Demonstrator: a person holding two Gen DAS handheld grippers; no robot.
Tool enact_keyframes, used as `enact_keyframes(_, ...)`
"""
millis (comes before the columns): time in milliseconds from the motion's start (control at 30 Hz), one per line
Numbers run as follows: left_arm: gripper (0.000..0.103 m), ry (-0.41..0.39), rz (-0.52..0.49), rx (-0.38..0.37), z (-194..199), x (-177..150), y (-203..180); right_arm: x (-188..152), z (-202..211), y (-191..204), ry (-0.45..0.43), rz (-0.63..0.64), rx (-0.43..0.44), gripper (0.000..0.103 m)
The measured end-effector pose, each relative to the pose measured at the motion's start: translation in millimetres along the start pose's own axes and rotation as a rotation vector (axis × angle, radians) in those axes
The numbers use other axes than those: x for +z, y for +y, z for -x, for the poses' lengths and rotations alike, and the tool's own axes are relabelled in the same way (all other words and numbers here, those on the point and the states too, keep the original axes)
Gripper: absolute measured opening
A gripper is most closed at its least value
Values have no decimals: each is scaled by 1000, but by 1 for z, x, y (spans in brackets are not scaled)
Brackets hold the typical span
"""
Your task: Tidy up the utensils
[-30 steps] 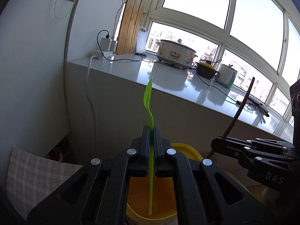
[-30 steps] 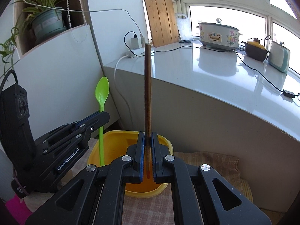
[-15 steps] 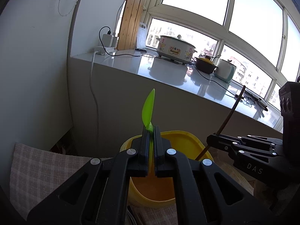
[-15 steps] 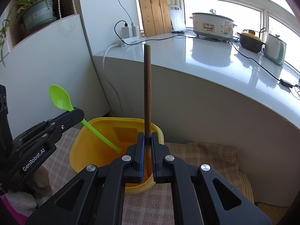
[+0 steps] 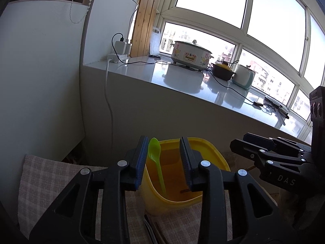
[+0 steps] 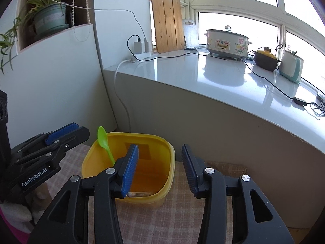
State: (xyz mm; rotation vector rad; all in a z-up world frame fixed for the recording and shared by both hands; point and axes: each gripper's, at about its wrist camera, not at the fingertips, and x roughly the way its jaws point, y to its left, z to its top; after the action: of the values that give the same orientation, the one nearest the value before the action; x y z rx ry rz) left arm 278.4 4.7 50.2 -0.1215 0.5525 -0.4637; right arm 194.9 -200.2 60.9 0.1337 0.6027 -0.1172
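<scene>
A yellow plastic tub (image 5: 211, 148) (image 6: 168, 154) stands on a checked cloth. A green plastic spoon (image 5: 155, 158) (image 6: 104, 142) leans inside it, bowl end up against the rim. A brown wooden stick (image 6: 140, 193) (image 5: 183, 191) lies on the tub's bottom. My left gripper (image 5: 163, 158) is open and empty just in front of the tub; it also shows in the right wrist view (image 6: 67, 134). My right gripper (image 6: 160, 162) is open and empty over the tub's near side; it also shows in the left wrist view (image 5: 249, 144).
The checked cloth (image 6: 182, 219) covers the low surface. Dark utensil handles (image 5: 154, 229) lie on it below my left gripper. A white counter (image 6: 213, 71) rises behind, with a cooker (image 6: 227, 42), a brown pot (image 6: 266, 59), a kettle (image 6: 291, 66) and cables. A potted plant (image 6: 48, 18) sits upper left.
Both grippers have opened. The green spoon and the wooden stick have left the jaws and dropped into the yellow tub. Both cameras tilted down toward the tub.
</scene>
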Motion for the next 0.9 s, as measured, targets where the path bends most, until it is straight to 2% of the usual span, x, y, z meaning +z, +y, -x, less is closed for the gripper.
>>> enact_keyframes(67,32,-8,2,-4,9,0,1,-1,5,0,-9,-1,4,43)
enact_keyframes(233,32,-10,-11,-2,35,-6,6,-11,20,-4,-32,-15,16,51)
enact_keyframes(500,32,111,25,13,50,-36,28,-38,49,-14,-45,-17,48,57)
enact_keyframes(633,32,230,59,-2,37,-59,38,-56,58,-19,-24,-24,74,58)
enact_keyframes(800,32,433,167,-67,4,-93,43,-83,58,-23,47,-45,105,58)
enact_keyframes(900,32,516,175,-70,-15,-109,37,-95,55,-26,79,-57,107,58)
